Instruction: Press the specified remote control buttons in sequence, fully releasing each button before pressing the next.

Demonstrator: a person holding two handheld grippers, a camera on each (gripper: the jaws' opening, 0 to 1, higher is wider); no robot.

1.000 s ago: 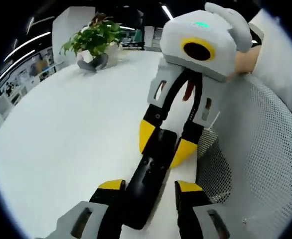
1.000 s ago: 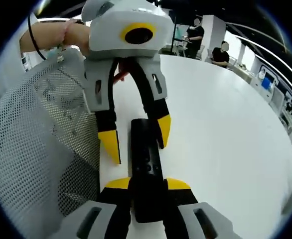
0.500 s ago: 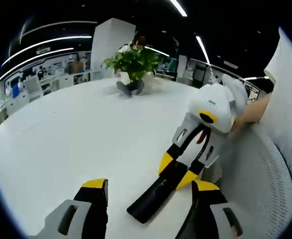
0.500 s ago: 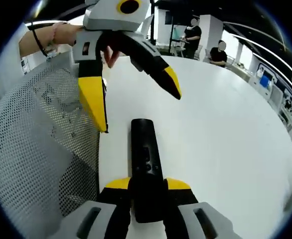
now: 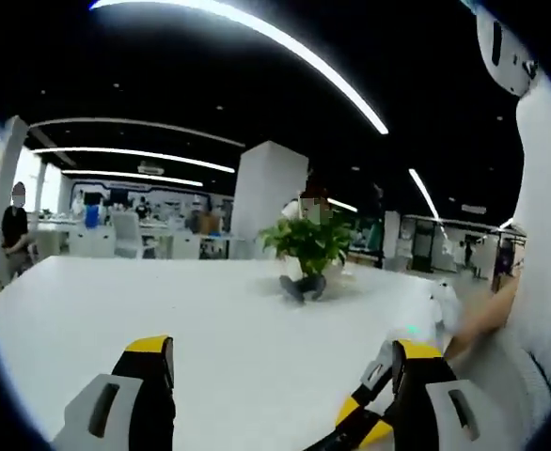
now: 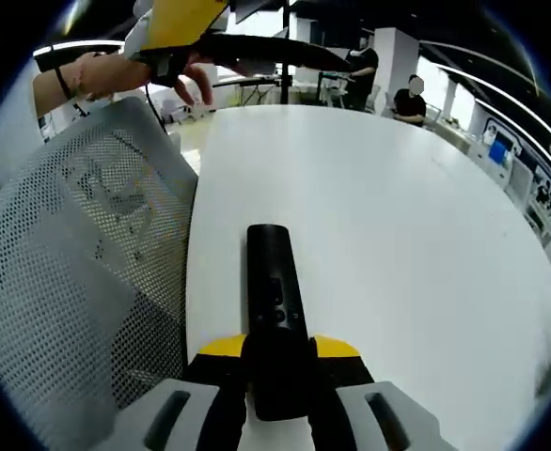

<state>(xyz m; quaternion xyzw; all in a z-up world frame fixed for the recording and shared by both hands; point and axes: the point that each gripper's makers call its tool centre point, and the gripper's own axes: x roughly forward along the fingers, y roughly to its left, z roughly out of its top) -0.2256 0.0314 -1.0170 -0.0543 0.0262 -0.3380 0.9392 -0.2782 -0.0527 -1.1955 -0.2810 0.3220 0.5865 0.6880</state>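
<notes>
lifted clear of the remote (image 6: 274, 301) since a moment ago, the left gripper (image 5: 280, 376) now hangs high with jaws spread wide and nothing between them. a potted plant (image 5: 306, 254) sits far across the white table (image 6: 398, 235). the right gripper (image 6: 277, 362) clamps the black remote's near end. a mesh chair (image 6: 78, 272) stands beside the table in an office.

Matt black plastic remote (image 6: 274, 310); smooth white table (image 6: 417, 225); mesh chair (image 6: 78, 254)
</notes>
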